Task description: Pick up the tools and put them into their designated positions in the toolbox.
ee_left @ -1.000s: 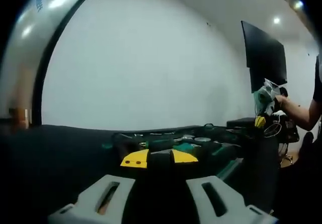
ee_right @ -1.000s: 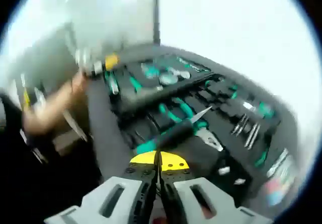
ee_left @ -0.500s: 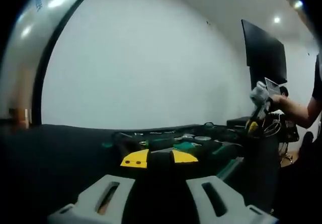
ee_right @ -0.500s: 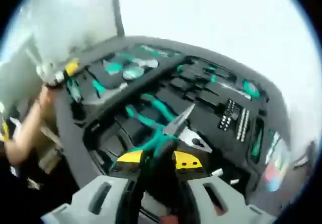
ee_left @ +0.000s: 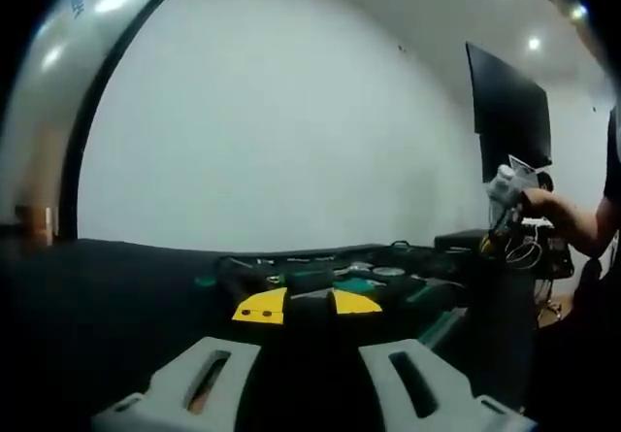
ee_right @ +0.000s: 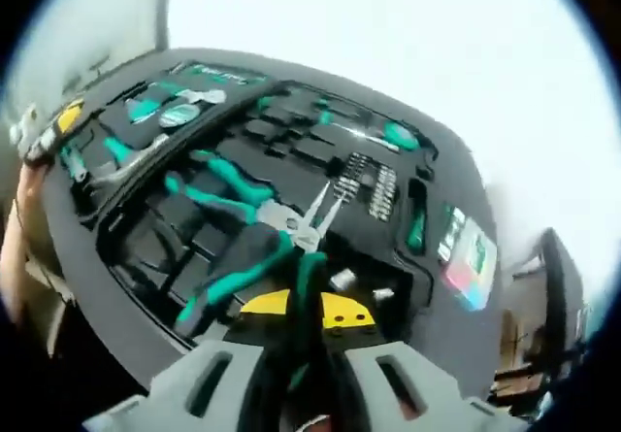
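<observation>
Pliers (ee_right: 254, 257) clamped in right gripper (ee_right: 303, 308), handles partly hidden, toolbox (ee_right: 456, 199) blurred

Low left, overhead right: shared toolbox (ee_right: 291, 199)

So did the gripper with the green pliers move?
Yes. The right hand-held gripper, shut on green pliers, swung rightward along the toolbox, toward its socket end.

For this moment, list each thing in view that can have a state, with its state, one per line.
Toolbox: open, foam tray exposed, several tools seated.
Green-handled pliers: clamped in the right hand-held gripper, above the tray, not yet seated.
Second green-handled pliers: lying in the tray.
Right hand-held gripper: shut on the pliers handle.
Left hand-held gripper: open, holding nothing, low beside the toolbox.
</observation>
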`<state>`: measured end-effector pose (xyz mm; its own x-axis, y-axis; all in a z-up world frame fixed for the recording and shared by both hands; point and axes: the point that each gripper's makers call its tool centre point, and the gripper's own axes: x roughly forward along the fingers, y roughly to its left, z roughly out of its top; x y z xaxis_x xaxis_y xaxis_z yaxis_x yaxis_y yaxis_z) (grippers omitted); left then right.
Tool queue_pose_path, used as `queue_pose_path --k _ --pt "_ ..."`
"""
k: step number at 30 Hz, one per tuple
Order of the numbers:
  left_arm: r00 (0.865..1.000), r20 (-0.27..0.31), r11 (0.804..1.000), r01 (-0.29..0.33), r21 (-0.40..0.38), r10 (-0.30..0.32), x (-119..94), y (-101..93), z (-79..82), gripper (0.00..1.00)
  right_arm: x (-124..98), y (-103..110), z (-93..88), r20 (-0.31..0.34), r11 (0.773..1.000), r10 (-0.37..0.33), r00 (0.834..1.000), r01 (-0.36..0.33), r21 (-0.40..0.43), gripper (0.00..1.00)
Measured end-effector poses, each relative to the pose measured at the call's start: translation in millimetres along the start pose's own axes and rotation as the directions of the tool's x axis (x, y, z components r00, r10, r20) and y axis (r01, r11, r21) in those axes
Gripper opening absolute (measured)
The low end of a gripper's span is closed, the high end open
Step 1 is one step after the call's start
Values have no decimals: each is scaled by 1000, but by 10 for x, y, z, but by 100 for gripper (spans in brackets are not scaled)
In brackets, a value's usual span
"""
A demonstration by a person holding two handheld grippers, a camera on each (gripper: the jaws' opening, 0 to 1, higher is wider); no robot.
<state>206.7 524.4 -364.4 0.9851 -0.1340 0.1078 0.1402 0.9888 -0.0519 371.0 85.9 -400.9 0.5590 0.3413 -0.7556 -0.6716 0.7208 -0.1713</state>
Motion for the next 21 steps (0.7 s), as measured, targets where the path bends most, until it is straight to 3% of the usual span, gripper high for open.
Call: queue_pose_path --k 4,9,11,14,17,21 --pt "1000 0 1000 -2 0 2 0 2 -2 16 -31 -6 -10 4 999 40 999 -40 26 7" --pt "1000 -12 1000 -6 9 6 10 13 -29 16 -10 34 -2 -22 985 108 994 -105 134 7" --pt "1000 -14 1000 -6 12 6 7 -2 -32 16 14 102 48 -11 958 175 985 -168 232 7" --pt "1000 -15 1000 -6 13 6 3 -23 -32 16 36 174 137 22 925 219 976 -214 314 7" --pt "1000 -15 1000 -6 14 7 5 -21 -35 16 78 345 205 33 911 259 965 -255 324 7" --pt "1000 -13 1000 -6 14 6 2 -24 -31 16 122 640 292 28 867 344 939 -329 373 7"
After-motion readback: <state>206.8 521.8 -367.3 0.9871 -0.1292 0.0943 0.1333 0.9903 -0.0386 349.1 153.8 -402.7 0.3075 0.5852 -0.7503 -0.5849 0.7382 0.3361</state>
